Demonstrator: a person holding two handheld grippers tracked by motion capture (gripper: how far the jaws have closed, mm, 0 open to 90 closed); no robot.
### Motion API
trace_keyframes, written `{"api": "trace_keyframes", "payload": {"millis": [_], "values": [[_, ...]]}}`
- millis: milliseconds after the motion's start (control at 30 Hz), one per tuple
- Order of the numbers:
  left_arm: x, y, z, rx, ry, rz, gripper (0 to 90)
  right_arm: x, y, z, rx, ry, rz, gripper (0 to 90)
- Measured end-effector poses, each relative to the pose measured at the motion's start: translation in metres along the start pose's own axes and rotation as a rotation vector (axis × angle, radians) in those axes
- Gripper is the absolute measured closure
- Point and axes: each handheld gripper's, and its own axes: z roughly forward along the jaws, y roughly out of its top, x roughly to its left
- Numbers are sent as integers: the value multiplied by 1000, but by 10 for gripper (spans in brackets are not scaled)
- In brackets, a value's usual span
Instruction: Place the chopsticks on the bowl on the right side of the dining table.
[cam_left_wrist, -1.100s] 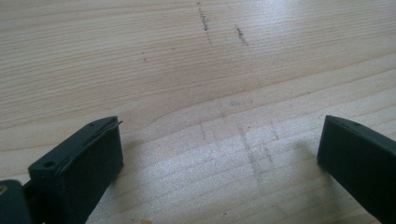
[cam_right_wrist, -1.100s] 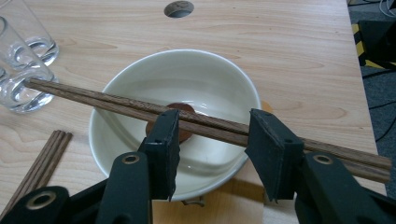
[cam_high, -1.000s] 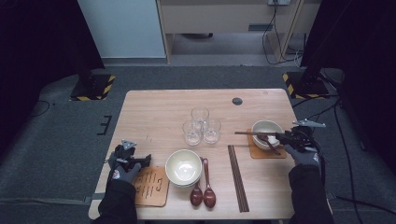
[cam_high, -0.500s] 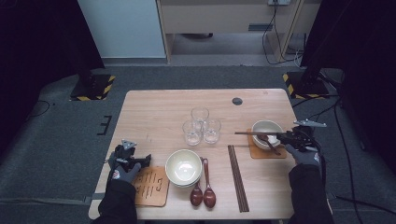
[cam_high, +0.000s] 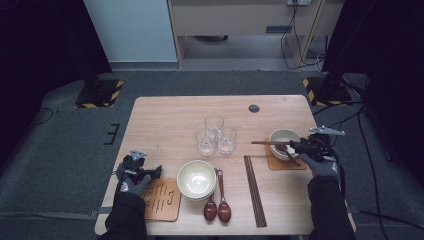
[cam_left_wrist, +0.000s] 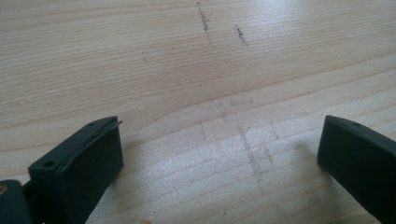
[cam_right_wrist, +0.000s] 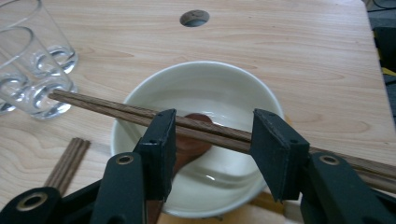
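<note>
The left gripper (cam_high: 156, 171) rests at the table's (cam_high: 165, 125) eight o'clock, jaws wide apart over bare wood. At three o'clock, dark brown chopsticks (cam_right_wrist: 126, 113) lie paired across the white bowl (cam_right_wrist: 219, 93). The right gripper (cam_right_wrist: 212, 140) has just been opening; its half-open jaws straddle them loosely.

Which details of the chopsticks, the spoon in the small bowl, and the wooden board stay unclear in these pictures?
- Pair of brown wooden chopsticks across the white ceramic bowl: right gripper view, thick ends hidden behind the right gripper.
- Dark brown wooden spoon in that bowl: same view, handle hidden by one black jaw.
- Marks on the light wooden board: high view, too small to read.
- Left gripper: high view, too small to judge.
</note>
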Motion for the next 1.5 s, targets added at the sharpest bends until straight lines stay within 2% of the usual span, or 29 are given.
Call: {"api": "trace_keyframes", "payload": {"millis": [233, 1100, 1500], "values": [[0, 0, 0, 0, 0, 0, 0, 4, -1, 5, 0, 16, 2, 497], [0, 0, 0, 0, 0, 0, 0, 3, -3, 10, 9, 5, -3, 486], [0, 0, 0, 0, 0, 0, 0, 1, 7, -7, -59, 41, 4, 480]]}}
